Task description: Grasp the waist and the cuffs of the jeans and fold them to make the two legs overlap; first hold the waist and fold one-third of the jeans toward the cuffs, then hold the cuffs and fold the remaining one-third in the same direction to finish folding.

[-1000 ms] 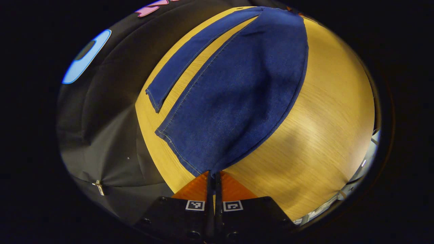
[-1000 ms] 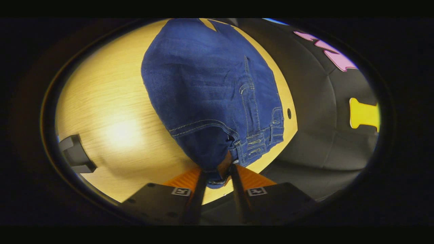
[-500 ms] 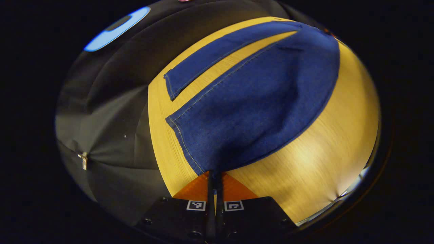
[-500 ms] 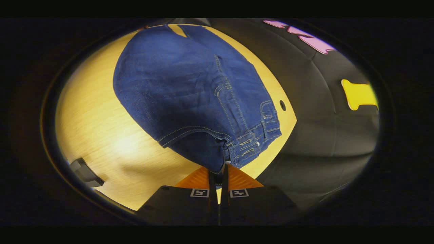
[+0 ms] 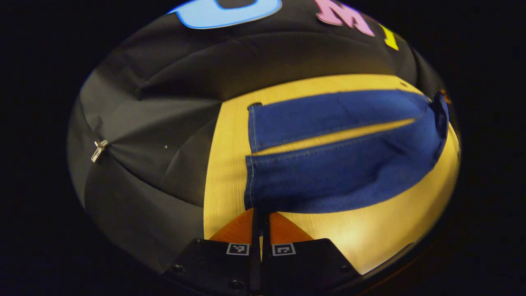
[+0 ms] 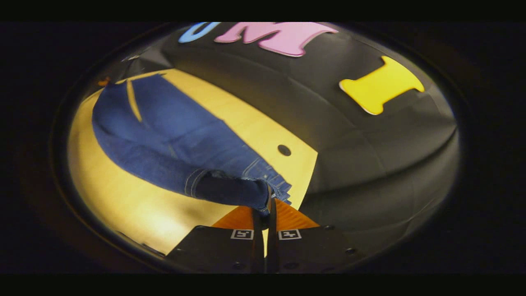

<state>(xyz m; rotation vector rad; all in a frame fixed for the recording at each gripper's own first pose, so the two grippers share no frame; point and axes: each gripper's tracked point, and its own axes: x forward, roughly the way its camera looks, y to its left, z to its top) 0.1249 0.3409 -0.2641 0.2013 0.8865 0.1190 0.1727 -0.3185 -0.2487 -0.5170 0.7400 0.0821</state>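
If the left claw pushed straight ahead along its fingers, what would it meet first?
The blue denim jeans: the left claw is already shut on the nearer leg's cuff, so that leg's cloth lies directly ahead; depth beyond is unclear.

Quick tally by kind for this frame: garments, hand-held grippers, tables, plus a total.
Jeans: 1
Hand-held grippers: 2, the left hand-held gripper shut on a cuff, the right hand-held gripper shut on the waist
Table: 1
Total: 4
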